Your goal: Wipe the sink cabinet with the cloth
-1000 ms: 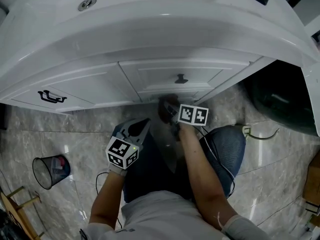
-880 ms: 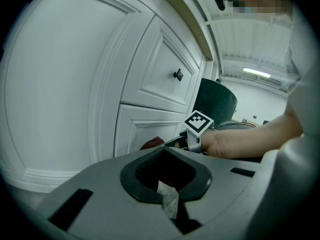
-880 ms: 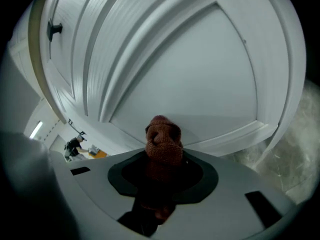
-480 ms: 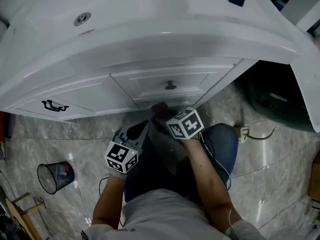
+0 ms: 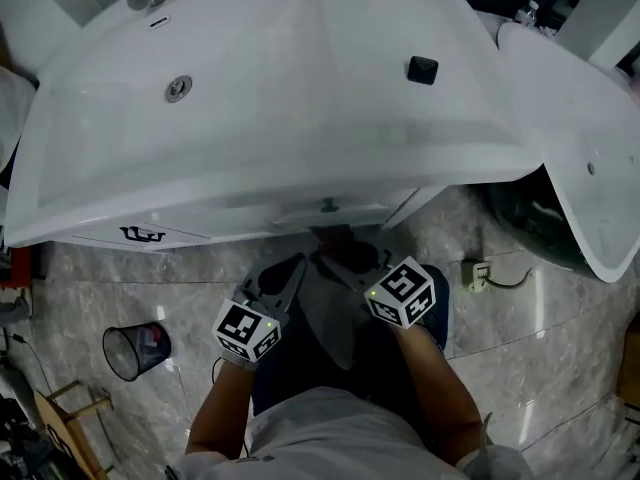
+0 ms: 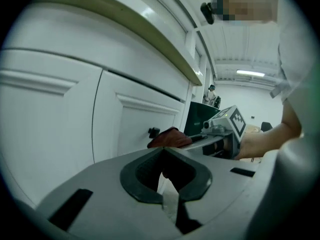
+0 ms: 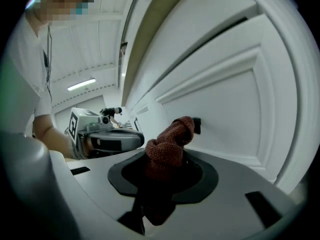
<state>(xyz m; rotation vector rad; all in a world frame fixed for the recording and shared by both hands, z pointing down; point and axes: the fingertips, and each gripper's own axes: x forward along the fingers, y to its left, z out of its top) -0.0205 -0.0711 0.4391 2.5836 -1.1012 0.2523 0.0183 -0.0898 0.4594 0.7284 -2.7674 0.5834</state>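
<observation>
The white sink cabinet stands under a wide basin, with a small black knob on its middle door. My right gripper is shut on a reddish-brown cloth, bunched up between its jaws a short way off the door panel, near the knob. My left gripper hangs beside it, jaws shut and empty. In the left gripper view the cloth and the right gripper show ahead, by the door.
A wire waste bin stands on the marble floor at left. A dark green tub sits right of the cabinet, under a white curved fixture. A plug and cable lie on the floor. A black block rests on the basin.
The head view has swung up over the basin. My right gripper with the cloth has drawn back from the door, down toward the person. The left gripper has hardly moved.
</observation>
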